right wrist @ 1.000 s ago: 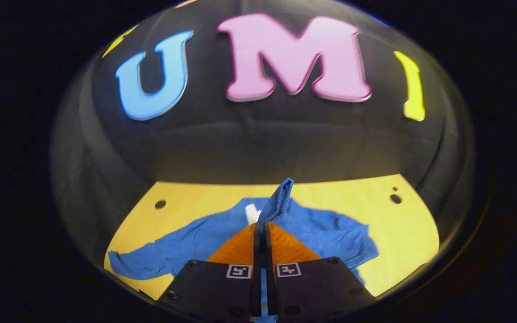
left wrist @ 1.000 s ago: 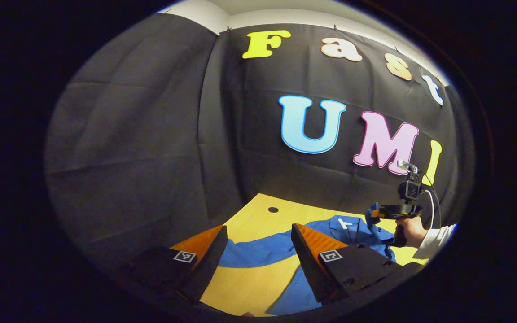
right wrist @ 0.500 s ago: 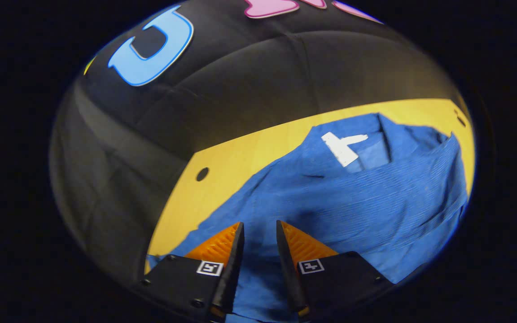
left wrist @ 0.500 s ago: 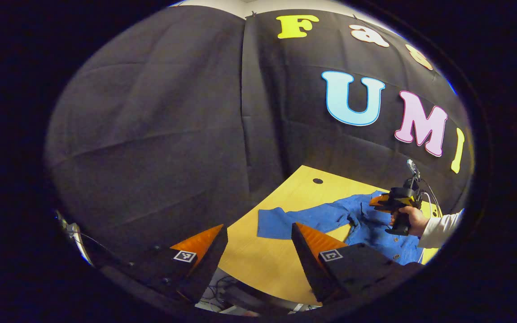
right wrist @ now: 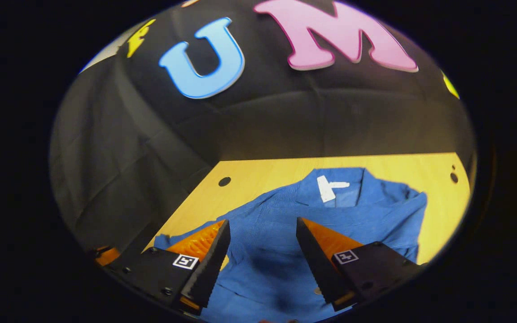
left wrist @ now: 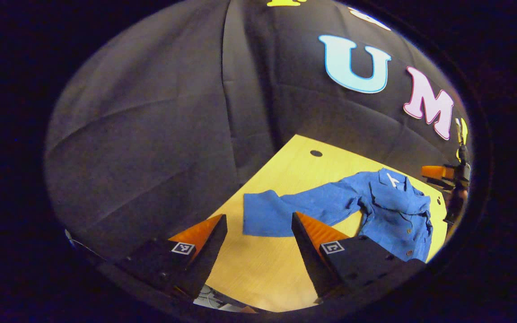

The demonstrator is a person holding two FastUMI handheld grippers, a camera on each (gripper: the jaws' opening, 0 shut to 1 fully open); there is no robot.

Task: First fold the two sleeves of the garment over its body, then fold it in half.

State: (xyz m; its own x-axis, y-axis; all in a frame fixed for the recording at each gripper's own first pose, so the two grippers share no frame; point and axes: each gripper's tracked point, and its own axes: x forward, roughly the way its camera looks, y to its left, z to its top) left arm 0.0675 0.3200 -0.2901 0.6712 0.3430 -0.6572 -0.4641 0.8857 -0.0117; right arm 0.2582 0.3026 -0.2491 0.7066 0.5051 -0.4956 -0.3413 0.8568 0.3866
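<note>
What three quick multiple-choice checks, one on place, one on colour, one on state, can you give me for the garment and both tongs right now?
1. Where does the garment's long outstretched sleeve lie?
A. flat on the table
B. folded over the body
C. hanging off the table edge

2. What colour is the garment?
A. red
B. blue
C. white

3. How do the right tongs stand?
A. shut on the collar
B. shut on a sleeve
C. open above the garment

Answers:
1. A: in the left gripper view the sleeve stretches out over the bare wood, away from the body.
2. B: the cloth is blue in both views, with a small white tag at the collar.
3. C: in the right gripper view the fingers are spread apart with nothing between them; the left tongs are open too.
</note>
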